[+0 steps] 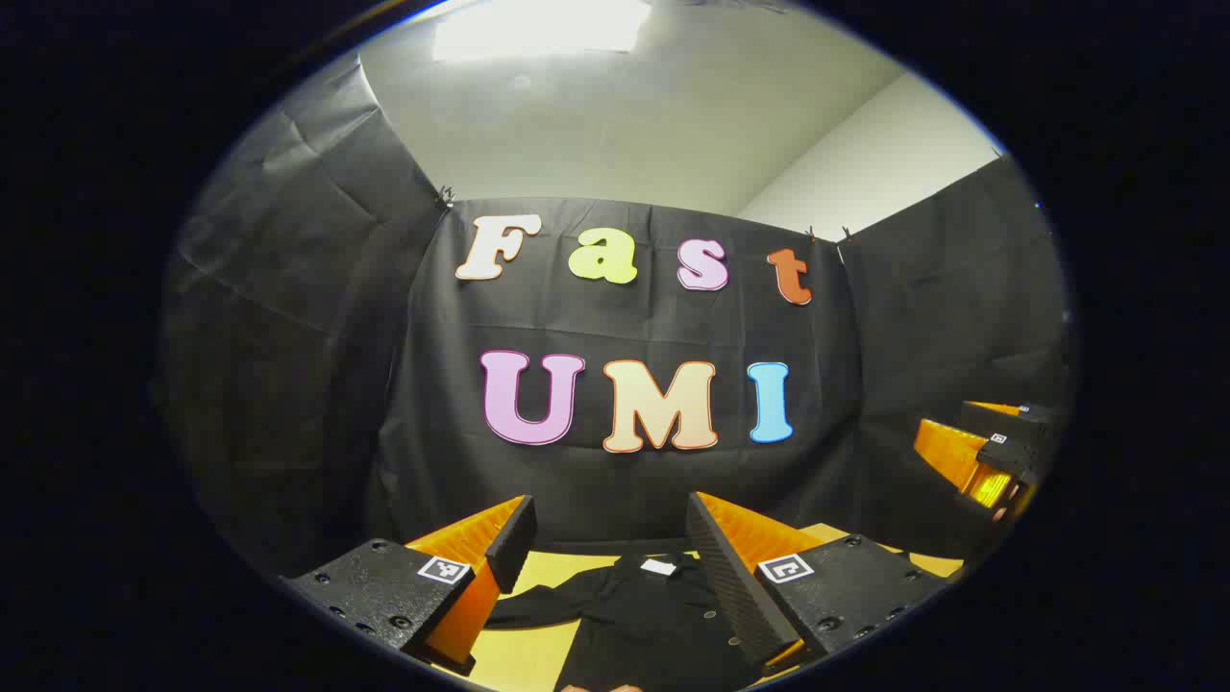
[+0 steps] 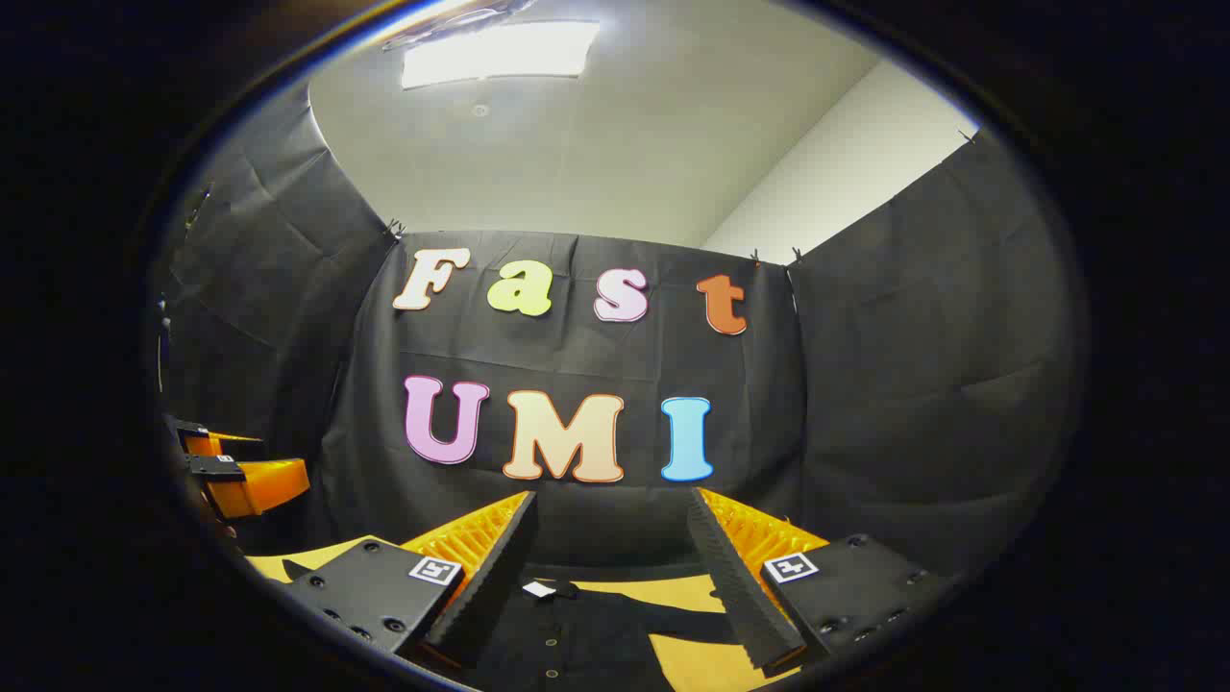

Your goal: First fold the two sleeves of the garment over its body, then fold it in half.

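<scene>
Below, dark garment [image 1: 653, 615] on yellow table [image 1: 519, 654], hem cut off, left claw [image 1: 601, 577] spread, right claw [image 2: 610, 577] spread.

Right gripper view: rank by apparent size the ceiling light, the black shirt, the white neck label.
1. Black shirt and ceiling light: look similar, and the tongs partly cover the shirt, so I won't rank them.
2. White neck label: clearly the smallest.

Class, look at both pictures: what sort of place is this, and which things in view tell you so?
Probably a staged recording booth inside a room, not a home. Black cloth walls hang clipped below a plain ceiling, and a dark garment lies on a yellow table beneath each open hand-held gripper.
</scene>
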{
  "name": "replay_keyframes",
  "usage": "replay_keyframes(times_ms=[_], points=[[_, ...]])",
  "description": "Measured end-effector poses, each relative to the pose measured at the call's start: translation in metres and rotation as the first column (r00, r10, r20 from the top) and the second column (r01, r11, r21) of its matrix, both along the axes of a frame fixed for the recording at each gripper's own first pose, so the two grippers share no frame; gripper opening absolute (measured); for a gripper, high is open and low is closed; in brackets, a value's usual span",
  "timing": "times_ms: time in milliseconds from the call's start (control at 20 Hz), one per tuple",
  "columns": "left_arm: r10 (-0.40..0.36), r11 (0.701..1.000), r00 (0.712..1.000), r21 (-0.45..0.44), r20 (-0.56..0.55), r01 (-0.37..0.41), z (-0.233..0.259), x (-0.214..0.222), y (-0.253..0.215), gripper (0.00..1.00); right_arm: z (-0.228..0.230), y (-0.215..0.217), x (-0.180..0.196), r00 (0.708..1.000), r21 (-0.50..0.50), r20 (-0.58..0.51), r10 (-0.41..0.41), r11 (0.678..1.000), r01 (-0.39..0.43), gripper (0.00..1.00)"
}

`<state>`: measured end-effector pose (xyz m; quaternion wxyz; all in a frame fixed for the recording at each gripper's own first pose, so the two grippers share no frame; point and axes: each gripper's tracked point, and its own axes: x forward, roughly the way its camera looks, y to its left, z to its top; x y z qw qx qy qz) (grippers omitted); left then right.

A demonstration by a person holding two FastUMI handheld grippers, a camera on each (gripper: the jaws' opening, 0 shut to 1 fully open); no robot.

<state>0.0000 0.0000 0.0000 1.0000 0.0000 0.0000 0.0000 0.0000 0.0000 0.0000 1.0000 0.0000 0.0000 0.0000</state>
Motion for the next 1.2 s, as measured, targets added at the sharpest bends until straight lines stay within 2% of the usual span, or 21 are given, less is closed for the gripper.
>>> replay_keyframes(times_ms=[400, 600, 750, 950, 1200], points=[[0.082, 0.995, 0.996, 0.052, -0.034, -0.081, -0.023, 0.034, -0.018, 0.92, -0.027, -0.019, 0.048, 0.998, 0.025, -0.029, 0.062, 0.998, -0.062, 0.98], [0.147, 0.986, 0.989, 0.082, -0.035, -0.144, -0.024, 0.043, -0.02, 0.94, -0.048, -0.023, 0.064, 0.99, 0.071, -0.052, 0.132, 0.989, -0.128, 0.98], [0.142, 0.984, 0.99, 0.109, -0.024, -0.138, -0.019, 0.051, -0.026, 0.93, -0.054, -0.03, 0.074, 0.987, 0.067, -0.074, 0.144, 0.988, -0.139, 0.98], [0.116, 0.99, 0.993, 0.09, -0.037, -0.112, -0.027, 0.057, -0.024, 0.92, -0.052, -0.029, 0.082, 0.993, 0.053, -0.073, 0.09, 0.995, -0.086, 0.99], [0.085, 0.994, 0.995, 0.072, -0.059, -0.081, -0.039, 0.076, -0.017, 0.92, -0.063, -0.018, 0.09, 0.992, 0.033, -0.113, 0.065, 0.998, -0.061, 0.98]])
